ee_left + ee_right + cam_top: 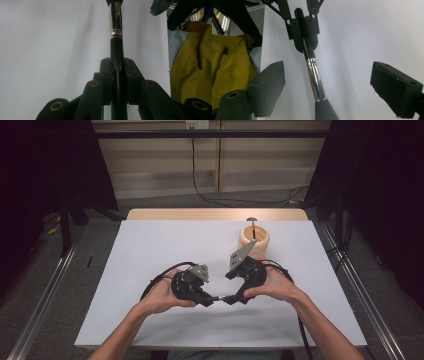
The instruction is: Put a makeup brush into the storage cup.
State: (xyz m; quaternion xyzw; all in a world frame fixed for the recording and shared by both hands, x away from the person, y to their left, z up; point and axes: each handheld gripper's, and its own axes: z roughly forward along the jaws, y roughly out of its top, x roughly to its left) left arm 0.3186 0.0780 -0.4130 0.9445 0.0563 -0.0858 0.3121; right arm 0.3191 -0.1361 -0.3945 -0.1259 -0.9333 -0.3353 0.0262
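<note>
Brush (116,50) level between hand-held grippers

One makeup brush (314,75), one wooden holder (254,236), one tool (253,222) standing in it.

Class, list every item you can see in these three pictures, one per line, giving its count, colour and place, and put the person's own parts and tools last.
Slim makeup brush with black handle and shiny silver ferrule: one, black and silver, low over the near middle of the table, between the two grippers.
Round pale wooden holder: one, light wood, far right of the table, a thin stick with a dark top standing in it.
White table sheet: one, white, covering the tabletop.
Yellow cloth: one, yellow, at the table's near edge.
Left gripper: one, black, shut on the brush handle.
Right gripper: one, black, fingers wide apart either side of the brush.
Hands: two, holding the grippers.
</note>
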